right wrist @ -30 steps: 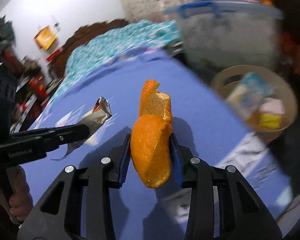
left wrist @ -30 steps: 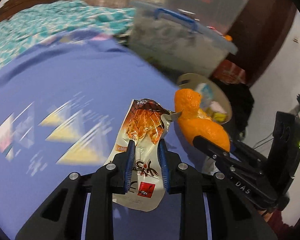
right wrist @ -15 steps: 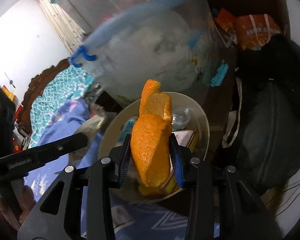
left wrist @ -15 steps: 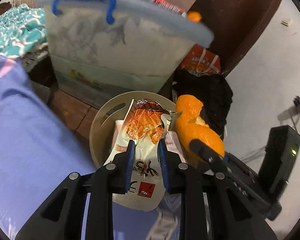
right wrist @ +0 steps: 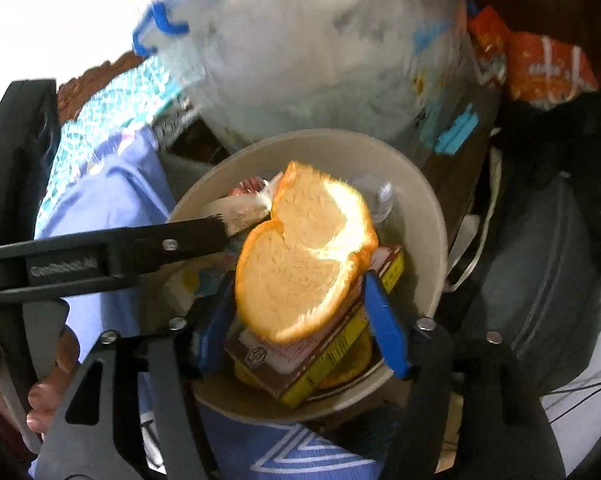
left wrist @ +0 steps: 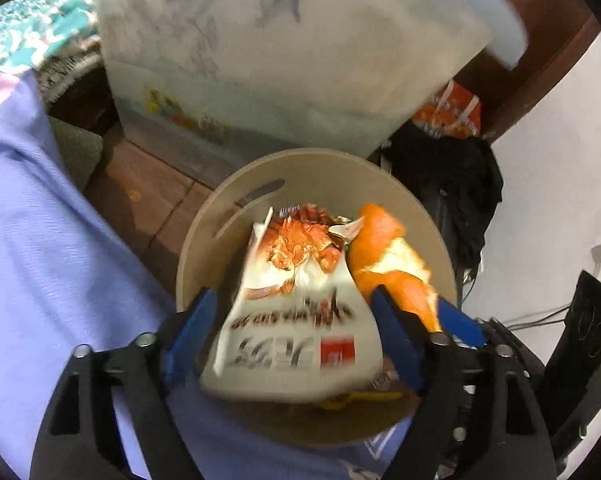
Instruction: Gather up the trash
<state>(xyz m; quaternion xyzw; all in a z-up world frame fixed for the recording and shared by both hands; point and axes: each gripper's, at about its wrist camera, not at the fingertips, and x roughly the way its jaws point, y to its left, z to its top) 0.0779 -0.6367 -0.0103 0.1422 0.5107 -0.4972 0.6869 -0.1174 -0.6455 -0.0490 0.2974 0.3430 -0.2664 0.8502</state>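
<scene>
Trash items sit over a round beige bin point(left wrist: 204, 264), which fills the lower centre of both wrist views. Left wrist view: a snack wrapper point(left wrist: 296, 320), white with orange-red print and blurred lettering, lies between the blue pads of the left gripper point(left wrist: 296, 340). Its jaws are opening; the pads stand clear of the wrapper's edges, and the wrapper is blurred, above the bin's contents. To its right, an orange peel point(left wrist: 392, 268) sits at the tips of the right gripper point(left wrist: 412, 312), whose black body enters from the lower right edge.

Right wrist view: the orange peel point(right wrist: 304, 256) shows its pale inner side, with an orange rim, at frame centre. It lies between the blue pads of the right gripper point(right wrist: 300, 320), whose jaws are likewise opening; the pads do not press on the peel. Beneath the peel, inside the bin point(right wrist: 416, 208), rests a brown and yellow carton point(right wrist: 320, 364). One black finger of the left gripper point(right wrist: 228, 224) reaches in from the left edge, the wrapper's point(right wrist: 240, 212) blurred end at its tip. A person's hand point(right wrist: 48, 384) holds that gripper's handle at lower left.

Background: a translucent storage box point(left wrist: 260, 48) with a blue latch stands behind the bin in the upper frame, a lavender cloth point(left wrist: 40, 240) covers the left side, and a dark bag point(right wrist: 540, 280) lies at the right.
</scene>
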